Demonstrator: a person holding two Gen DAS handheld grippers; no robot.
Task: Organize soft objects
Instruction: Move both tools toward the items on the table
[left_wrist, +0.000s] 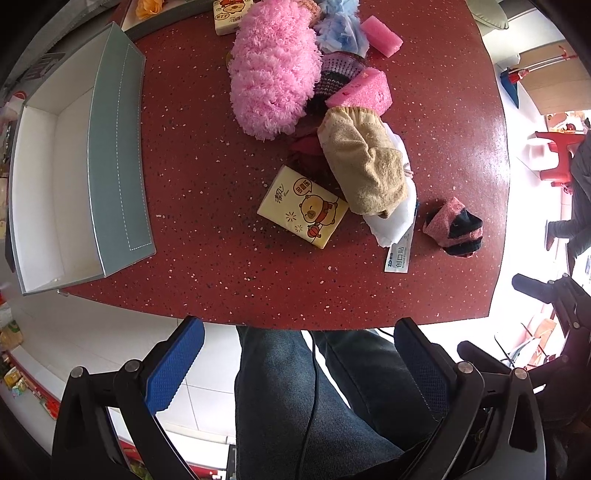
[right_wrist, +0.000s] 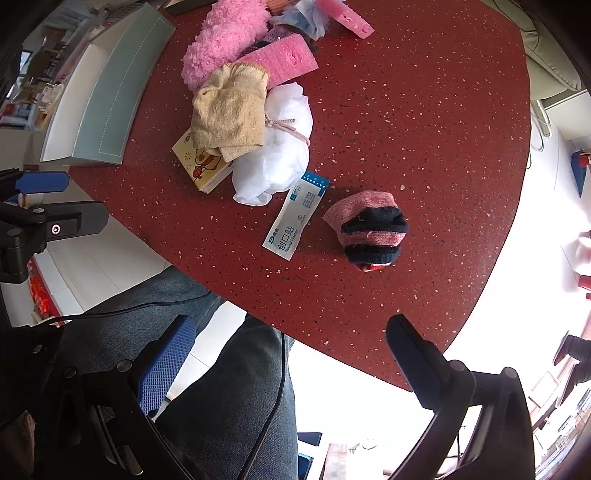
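Observation:
A pile of soft things lies on the red table (left_wrist: 207, 155): a fluffy pink item (left_wrist: 273, 74), pink sponges (left_wrist: 362, 92), a beige cloth (left_wrist: 365, 166) on a white bag (right_wrist: 277, 147), and a yellow tissue pack (left_wrist: 303, 206). A rolled pink and black sock (right_wrist: 365, 232) lies apart, beside a plaster packet (right_wrist: 295, 221). An empty grey-blue box (left_wrist: 118, 155) stands at the left. My left gripper (left_wrist: 299, 362) is open and empty, off the table's near edge. My right gripper (right_wrist: 291, 358) is open and empty, near the sock's side of the edge.
The person's jeans-clad legs (left_wrist: 314, 398) and a black cable are under the grippers. A second tissue pack (left_wrist: 229, 14) and a blue fluffy item (left_wrist: 340, 26) lie at the table's far side. The left gripper shows at the left edge of the right wrist view (right_wrist: 44, 206).

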